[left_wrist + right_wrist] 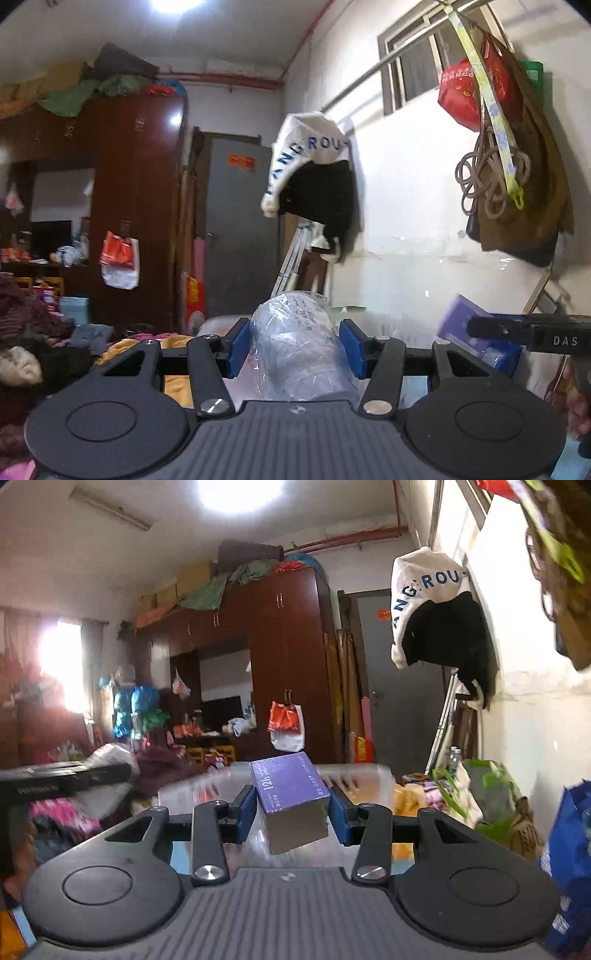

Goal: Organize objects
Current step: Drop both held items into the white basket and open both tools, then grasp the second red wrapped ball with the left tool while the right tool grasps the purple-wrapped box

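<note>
My left gripper is shut on a clear plastic-wrapped roll and holds it up in the air, its blue pads against both sides. My right gripper is shut on a purple box marked "12h", tilted, raised above a clear plastic bin that looks blurred. The purple box also shows in the left wrist view at the right, behind the right gripper's black body. The left gripper's black body shows at the left of the right wrist view.
A dark wooden wardrobe and a grey door stand at the back. Clothes hang on the white wall. Bags hang at the right. Piles of clothes and bags lie below.
</note>
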Tool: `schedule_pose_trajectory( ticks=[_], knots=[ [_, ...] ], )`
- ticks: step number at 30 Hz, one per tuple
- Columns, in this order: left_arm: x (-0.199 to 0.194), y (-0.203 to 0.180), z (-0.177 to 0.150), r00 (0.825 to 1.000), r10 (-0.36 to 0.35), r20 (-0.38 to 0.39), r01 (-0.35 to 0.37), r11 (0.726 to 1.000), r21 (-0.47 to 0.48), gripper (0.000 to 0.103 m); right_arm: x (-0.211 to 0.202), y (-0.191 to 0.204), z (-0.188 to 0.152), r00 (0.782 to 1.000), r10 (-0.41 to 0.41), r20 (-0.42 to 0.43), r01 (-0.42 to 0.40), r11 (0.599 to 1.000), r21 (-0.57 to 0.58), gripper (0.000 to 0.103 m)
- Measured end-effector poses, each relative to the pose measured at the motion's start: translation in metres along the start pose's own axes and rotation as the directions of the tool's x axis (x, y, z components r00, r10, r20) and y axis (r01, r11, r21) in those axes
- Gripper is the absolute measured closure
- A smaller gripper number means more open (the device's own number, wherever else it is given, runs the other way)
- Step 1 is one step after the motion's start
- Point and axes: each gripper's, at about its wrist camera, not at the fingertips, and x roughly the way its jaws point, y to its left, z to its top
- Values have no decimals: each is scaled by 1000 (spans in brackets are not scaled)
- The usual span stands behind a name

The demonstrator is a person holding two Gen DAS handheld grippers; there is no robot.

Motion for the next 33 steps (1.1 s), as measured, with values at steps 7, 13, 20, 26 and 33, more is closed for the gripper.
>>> schedule_pose_trajectory(
  ticks=[7,13,20,26,33],
  knots=[
    [129,18,38,958,55,-282,-77,995,-65,47,107,-13,26,967,-63,-247,63,998,-9,56],
    [165,29,24,925,65,-376,-111,988,-104,32,121,3,13,964,-125,-236,101,988,-114,20],
    [109,19,33,960,75,-269,-88,996,-35,22,55,11,14,990,-18,-141,12,999,-42,0],
    [12,-19,-33,955,32,-295,-21,999,40,12,12,16,-43,982,2,-187,-6,1000,-19,0],
    [-31,-47,-96,931,-107,-348,143,986,80,12,18,9,-75,960,-28,-278,50,996,73,0]
  ],
)
